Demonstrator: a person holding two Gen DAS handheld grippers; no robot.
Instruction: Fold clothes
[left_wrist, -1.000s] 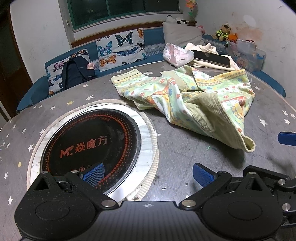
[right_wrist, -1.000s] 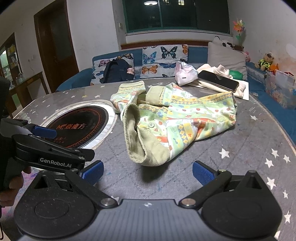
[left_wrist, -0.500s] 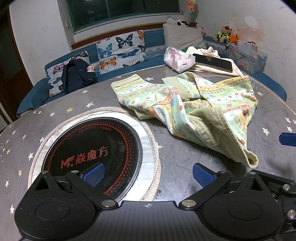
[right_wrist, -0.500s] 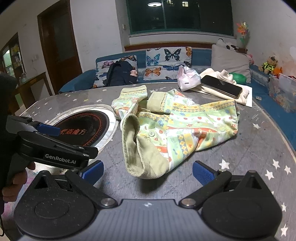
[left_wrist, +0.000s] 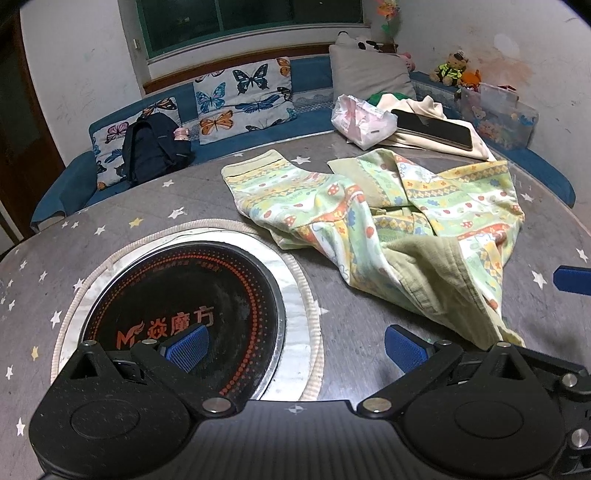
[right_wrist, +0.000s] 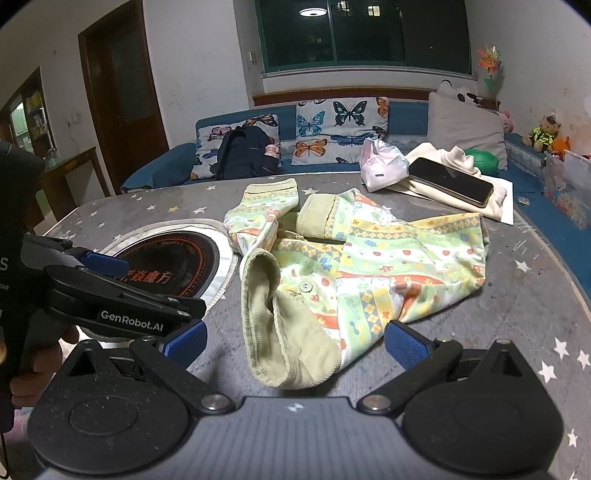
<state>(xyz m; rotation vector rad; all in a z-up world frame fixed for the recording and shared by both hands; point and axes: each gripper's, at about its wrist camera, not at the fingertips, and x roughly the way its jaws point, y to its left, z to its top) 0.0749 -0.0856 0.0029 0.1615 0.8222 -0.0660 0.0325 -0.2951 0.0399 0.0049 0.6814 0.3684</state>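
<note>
A small patterned garment (left_wrist: 399, 221) in pale green, yellow and orange lies crumpled on the grey star-printed table (left_wrist: 184, 206), with one sleeve reaching toward the back. In the right wrist view the same garment (right_wrist: 362, 266) shows its plain green lining turned out at the near hem. My left gripper (left_wrist: 295, 345) is open above the table, just left of the garment's near corner, nothing between its blue pads. My right gripper (right_wrist: 293, 341) is open too, and the garment's near hem lies between its fingers without being held. The left gripper (right_wrist: 110, 295) appears at the left, held by a hand.
A round black induction hob (left_wrist: 184, 317) is set into the table at the left. At the back right lie a pink plastic bag (left_wrist: 358, 118), a folded cream cloth (left_wrist: 443, 144) and a dark phone (left_wrist: 432, 127). A blue sofa (right_wrist: 406, 110) with butterfly cushions curves behind.
Both grippers have drawn back toward the near side and lifted slightly, so the garment sits farther ahead in each view. The garment itself has not moved.
</note>
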